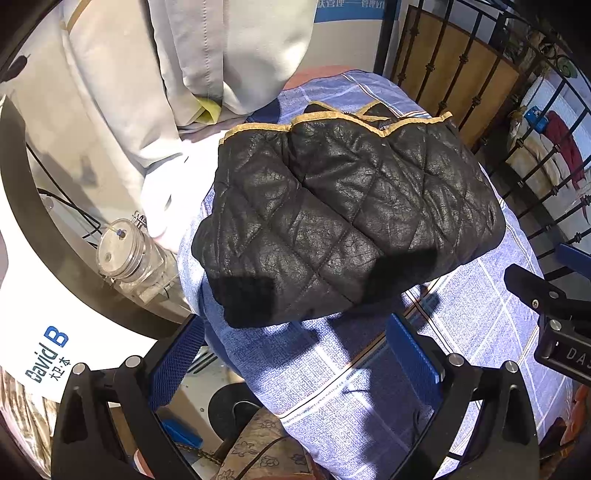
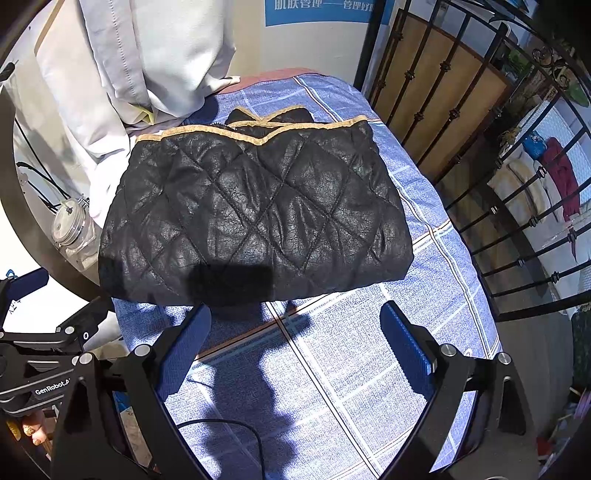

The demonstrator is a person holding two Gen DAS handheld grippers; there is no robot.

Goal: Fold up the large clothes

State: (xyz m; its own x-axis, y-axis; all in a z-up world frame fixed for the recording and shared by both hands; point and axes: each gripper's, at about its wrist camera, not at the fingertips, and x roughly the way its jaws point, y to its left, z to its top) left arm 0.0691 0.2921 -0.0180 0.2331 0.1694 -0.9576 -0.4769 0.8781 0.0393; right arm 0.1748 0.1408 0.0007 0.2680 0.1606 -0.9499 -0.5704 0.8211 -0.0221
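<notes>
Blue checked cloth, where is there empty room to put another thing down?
The blue checked cloth is bare between the folded black quilted jacket and the two open grippers, and in a strip along the iron railing. It's crowded left, by the glass jar and grey hanging garment.

Looks like a lived-in room in someone's home, w/ a balcony or stair edge alongside. Blue checked sheet spread over a table or bed as a work top. Black iron railing w/ curled scrollwork just beside it, wooden panel behind the bars. Pale curtain hangs at the far end, blue poster w/ Chinese text on the wall. Clear jar on a side shelf, red clothes past the railing.
</notes>
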